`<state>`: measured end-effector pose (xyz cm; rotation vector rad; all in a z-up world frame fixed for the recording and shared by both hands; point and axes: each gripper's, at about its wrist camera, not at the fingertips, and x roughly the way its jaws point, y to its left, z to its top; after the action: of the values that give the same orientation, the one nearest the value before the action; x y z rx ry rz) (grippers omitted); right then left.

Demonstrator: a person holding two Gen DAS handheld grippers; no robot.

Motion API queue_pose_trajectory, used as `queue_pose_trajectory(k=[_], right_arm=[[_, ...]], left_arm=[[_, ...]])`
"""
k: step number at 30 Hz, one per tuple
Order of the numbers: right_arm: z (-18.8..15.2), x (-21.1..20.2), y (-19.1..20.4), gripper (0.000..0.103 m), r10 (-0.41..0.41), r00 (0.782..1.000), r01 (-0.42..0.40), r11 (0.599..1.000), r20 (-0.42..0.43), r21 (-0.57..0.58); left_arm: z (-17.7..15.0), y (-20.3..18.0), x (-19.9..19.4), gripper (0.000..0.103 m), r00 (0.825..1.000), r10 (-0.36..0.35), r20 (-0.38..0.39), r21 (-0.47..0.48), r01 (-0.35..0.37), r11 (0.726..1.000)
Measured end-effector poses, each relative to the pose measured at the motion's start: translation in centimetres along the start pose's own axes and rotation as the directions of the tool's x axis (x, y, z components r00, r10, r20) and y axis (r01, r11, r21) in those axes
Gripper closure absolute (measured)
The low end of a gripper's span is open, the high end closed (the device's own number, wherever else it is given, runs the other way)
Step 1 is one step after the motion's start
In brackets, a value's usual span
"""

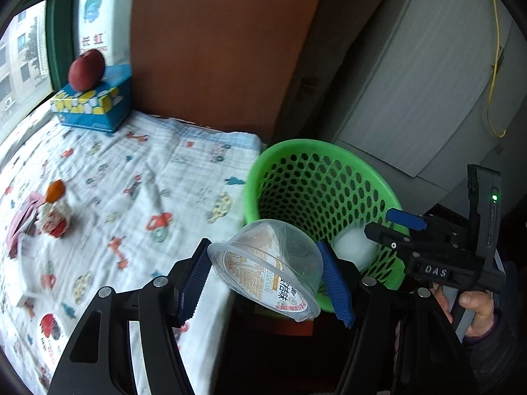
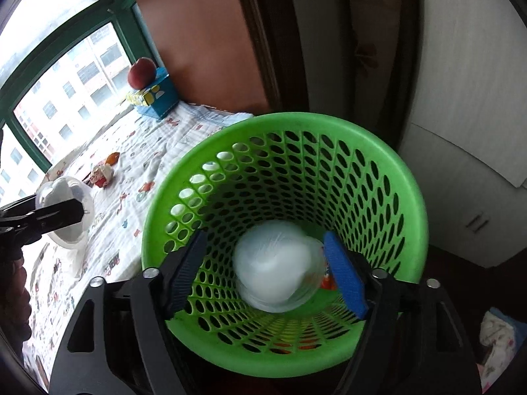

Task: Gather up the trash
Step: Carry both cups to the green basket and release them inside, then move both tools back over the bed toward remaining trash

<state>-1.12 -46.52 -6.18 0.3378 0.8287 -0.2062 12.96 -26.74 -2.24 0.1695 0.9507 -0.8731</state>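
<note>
A clear plastic cup (image 1: 268, 266), tipped on its side with its printed lid facing down and outward, is gripped between the blue pads of the left gripper (image 1: 266, 279); both pads are seen pressed against its rim and wall. The cup is held at the edge of the bed, just beside the green perforated basket (image 1: 329, 164). The right gripper (image 2: 268, 273) is positioned over the mouth of the basket (image 2: 408, 217) with its jaws apart; a white, blurred cup-like container (image 2: 276, 266) is seen between the fingers, close to the right-hand pad and clear of the left-hand one, so no grip is recorded. Whether it is touching the right pad cannot be told because of blur. An orange printed label is noted at its right side. In the left view the same white item (image 1: 354, 247) is seen inside the basket rim, below the right gripper (image 1: 405, 227), which is carried by a hand (image 1: 474, 309). Farther back, a patterned blanket (image 1: 138, 177) covers the bed; a small red-and-white wrapper (image 1: 54, 217) lies on it. At the far end, a red apple (image 1: 86, 69) rests on a blue tissue box (image 1: 95, 105) beside the window.
</note>
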Motion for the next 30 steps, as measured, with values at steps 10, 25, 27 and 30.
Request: queue_pose_trajectory(k=[10, 25, 27, 30], right_arm=[[-0.4, -2.3, -1.1, 0.024, -0.045, 0.998, 0.047, 0.998, 0.052, -0.032], [-2.5, -3.9, -3.1, 0.022, -0.049, 0.996, 0.049, 0.999, 0.068, 0.001], [-2.6, -3.9, -3.3, 0.022, -0.047, 0.997, 0.047, 0.999, 0.067, 0.005], [-2.7, -4.0, -3.2, 0.022, -0.045, 0.997, 0.045, 0.999, 0.067, 0.007]], left_arm=[[1.7, -3.1, 3.1, 0.041, 0.999, -0.028, -0.03, 0.031, 0.029, 0.999], [1.4, -6.1, 6.7, 0.035, 0.993, -0.058, -0.105, 0.044, 0.063, 0.997], [1.3, -6.3, 6.8, 0.031, 0.993, -0.066, -0.103, 0.036, 0.07, 0.997], [1.2, -6.4, 6.5, 0.031, 0.994, -0.066, -0.092, 0.04, 0.07, 0.997]])
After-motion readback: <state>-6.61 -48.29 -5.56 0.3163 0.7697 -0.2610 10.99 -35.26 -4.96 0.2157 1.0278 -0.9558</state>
